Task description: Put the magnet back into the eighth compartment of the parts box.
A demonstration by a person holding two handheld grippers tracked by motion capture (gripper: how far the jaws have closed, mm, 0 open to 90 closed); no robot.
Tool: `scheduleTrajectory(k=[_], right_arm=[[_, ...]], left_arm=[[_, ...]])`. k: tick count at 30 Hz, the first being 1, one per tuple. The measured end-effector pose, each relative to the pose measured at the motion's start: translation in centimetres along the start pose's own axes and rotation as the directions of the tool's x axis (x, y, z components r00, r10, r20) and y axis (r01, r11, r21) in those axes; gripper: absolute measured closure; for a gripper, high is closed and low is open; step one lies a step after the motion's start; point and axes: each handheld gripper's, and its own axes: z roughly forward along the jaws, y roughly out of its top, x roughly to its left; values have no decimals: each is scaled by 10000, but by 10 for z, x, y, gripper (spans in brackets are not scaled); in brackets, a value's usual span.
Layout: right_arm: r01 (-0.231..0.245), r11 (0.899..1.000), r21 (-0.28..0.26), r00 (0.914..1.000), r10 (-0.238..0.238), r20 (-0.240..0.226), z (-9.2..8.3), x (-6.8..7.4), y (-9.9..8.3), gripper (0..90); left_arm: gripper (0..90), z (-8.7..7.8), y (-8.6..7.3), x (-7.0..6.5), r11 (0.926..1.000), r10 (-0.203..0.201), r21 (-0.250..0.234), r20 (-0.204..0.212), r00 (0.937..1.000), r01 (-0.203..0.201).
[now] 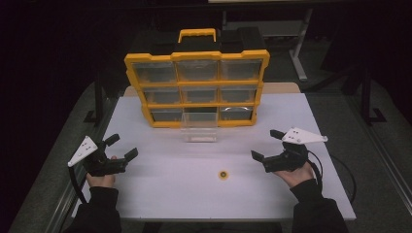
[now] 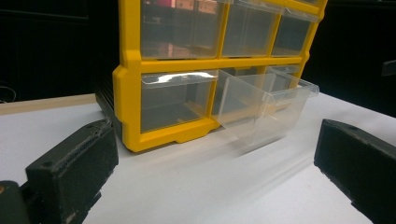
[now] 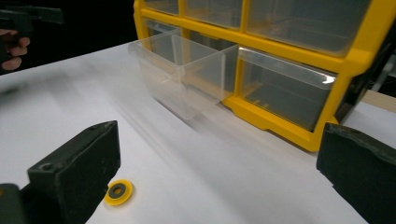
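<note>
With both sets of jaws wide and empty, the right gripper (image 1: 266, 146) nearest the yellow ring (image 1: 223, 174) lying flat on the desk (image 1: 160, 194), a shallow pinch could skid it away from the pulled-out clear drawer (image 1: 199, 127).

A white counter (image 1: 160, 194) sits in a dark room. Behind it, a grey desk leg (image 1: 297, 53) stands on the floor, and black frame posts (image 1: 98, 92) rise at both far corners beside a wooden strip (image 1: 284, 88).
</note>
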Motion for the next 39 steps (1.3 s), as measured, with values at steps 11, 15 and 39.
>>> scheduleTrajectory(k=[11, 15, 39], right_arm=[[199, 9994, 271, 9995, -192, -256, 6, 6, 2, 0], [256, 9988, 428, 9989, -239, -396, 9, 8, 3, 0], [751, 9824, 1711, 9899, -527, -1317, 39, 24, 11, 0]], left_arm=[[0, 0, 0, 0, 10000, -23, -15, 42, 10000, 23], [0, 0, 0, 0, 10000, -37, -25, 38, 10000, 37], [0, 0, 0, 0, 10000, -21, -20, 69, 10000, 21]])
